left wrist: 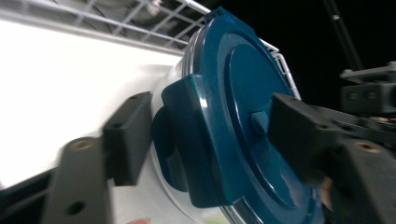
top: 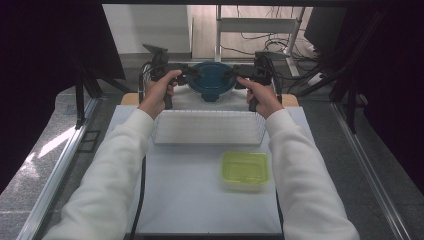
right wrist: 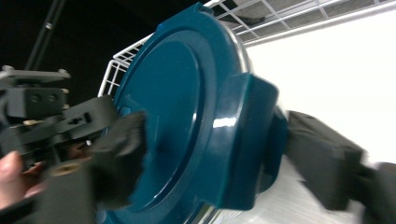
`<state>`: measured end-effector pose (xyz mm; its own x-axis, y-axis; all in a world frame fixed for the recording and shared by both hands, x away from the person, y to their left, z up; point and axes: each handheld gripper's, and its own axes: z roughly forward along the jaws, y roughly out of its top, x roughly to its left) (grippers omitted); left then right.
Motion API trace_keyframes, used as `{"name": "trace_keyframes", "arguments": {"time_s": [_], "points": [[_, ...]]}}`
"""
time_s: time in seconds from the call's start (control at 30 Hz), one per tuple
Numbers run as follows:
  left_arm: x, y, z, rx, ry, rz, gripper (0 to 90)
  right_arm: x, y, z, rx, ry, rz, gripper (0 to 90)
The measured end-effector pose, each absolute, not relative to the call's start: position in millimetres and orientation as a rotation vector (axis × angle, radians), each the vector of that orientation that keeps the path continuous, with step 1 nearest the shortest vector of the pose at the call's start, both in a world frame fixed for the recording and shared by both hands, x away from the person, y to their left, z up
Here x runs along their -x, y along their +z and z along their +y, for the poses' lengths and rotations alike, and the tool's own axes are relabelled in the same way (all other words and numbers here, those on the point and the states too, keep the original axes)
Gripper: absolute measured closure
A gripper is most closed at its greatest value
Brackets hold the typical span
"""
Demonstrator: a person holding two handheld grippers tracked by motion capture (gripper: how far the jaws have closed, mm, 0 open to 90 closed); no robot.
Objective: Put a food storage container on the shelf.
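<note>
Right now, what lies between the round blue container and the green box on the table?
In the high view, a white wire rack lies between the blue container and the green box; nearer the box, the white mat is bare.

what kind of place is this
Probably a lab or recording rig, not a kitchen: a white table framed by metal rails, dark curtains at the sides, loose cables on the floor behind.

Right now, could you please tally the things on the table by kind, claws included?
Round containers with a blue lid: 1
Yellow-green lidded boxes: 1
White wire racks: 1
Claws, left claw and right claw: 2
Total: 5
</note>
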<state>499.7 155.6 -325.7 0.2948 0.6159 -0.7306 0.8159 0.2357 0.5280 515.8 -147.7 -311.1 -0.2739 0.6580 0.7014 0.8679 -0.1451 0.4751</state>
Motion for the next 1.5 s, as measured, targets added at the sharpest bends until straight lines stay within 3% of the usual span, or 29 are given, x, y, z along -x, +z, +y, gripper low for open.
{"name": "trace_keyframes", "arguments": {"time_s": [0.13, 0.4, 0.67, 0.93, 1.17, 1.5], "points": [[-488.5, -315.6, 159.0, -1.461, -0.128, 1.376, 19.8, -506.8, -304.5, -144.3, 1.769, -1.404, -2.016, 9.5], [-462.8, -304.9, 167.1, -1.545, -0.009, 1.284, 19.9, -483.3, -289.3, -147.5, 1.744, -1.463, -2.159, 7.6], [-416.5, -305.7, 173.4, -1.655, 0.097, 1.176, 22.0, -448.5, -284.7, -160.9, 1.567, -1.546, -2.358, 15.5], [-371.3, -323.0, 183.6, -1.662, 0.125, 1.123, 22.4, -405.6, -295.1, -187.1, 1.474, -1.585, -2.509, 21.3], [-334.1, -351.1, 181.2, -1.716, 0.17, 1.123, 22.8, -368.2, -317.4, -212.4, 1.424, -1.566, -2.527, 23.7], [-287.5, -390.2, 171.8, -1.763, 0.124, 1.094, 23.7, -325.7, -355.4, -227.5, 1.396, -1.524, -2.617, 24.7]]}}
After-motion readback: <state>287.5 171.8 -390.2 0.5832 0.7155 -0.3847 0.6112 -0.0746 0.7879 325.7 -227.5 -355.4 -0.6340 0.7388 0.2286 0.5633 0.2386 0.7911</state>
